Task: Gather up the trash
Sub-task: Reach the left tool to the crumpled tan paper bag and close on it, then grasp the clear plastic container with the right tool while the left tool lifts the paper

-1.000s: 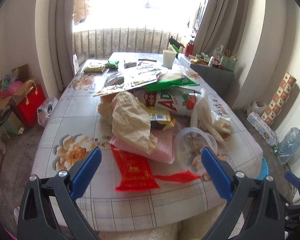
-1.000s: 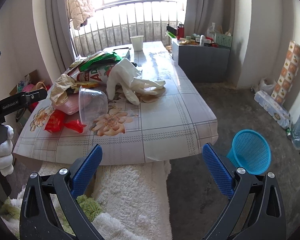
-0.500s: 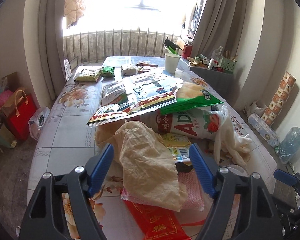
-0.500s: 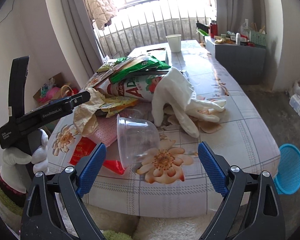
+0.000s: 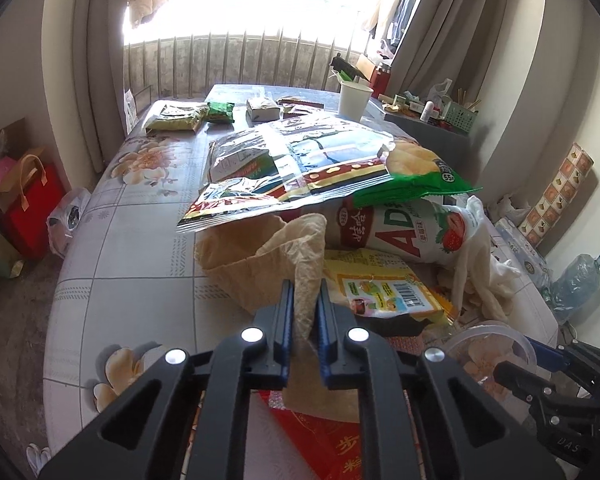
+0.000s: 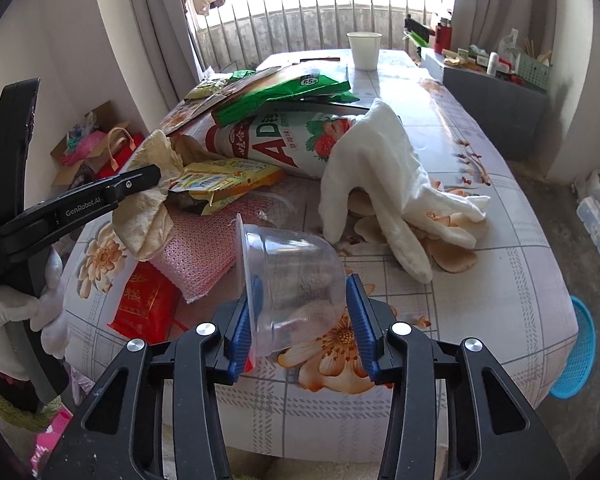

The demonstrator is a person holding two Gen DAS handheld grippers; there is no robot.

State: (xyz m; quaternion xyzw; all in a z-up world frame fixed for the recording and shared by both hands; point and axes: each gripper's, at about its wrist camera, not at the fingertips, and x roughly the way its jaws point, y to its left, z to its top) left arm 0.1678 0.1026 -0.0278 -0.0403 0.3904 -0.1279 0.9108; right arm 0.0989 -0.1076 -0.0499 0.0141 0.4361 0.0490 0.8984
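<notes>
A: What are the fingers doing?

B: The left gripper [image 5: 304,304] has its fingers nearly together, closing on a fold of crumpled tan paper bag [image 5: 283,256]. The right gripper [image 6: 300,316] is narrowing around a clear plastic tub [image 6: 291,276] lying on its side, one finger at its rim, the other at its base.

A: And around them?

B: Both pieces sit in a litter heap at the near end of a long table [image 5: 131,240] under a pale floral, checked cloth. Beside the bag lie a yellow wrapper [image 5: 384,288], a red packet [image 6: 143,304], a strawberry-print pouch [image 6: 283,136] and a white glove [image 6: 384,184].

A: The room?

B: Barred window, grey curtains, a paper cup [image 6: 364,50] at the far end, a blue basket [image 6: 576,356] on the floor at the right.
</notes>
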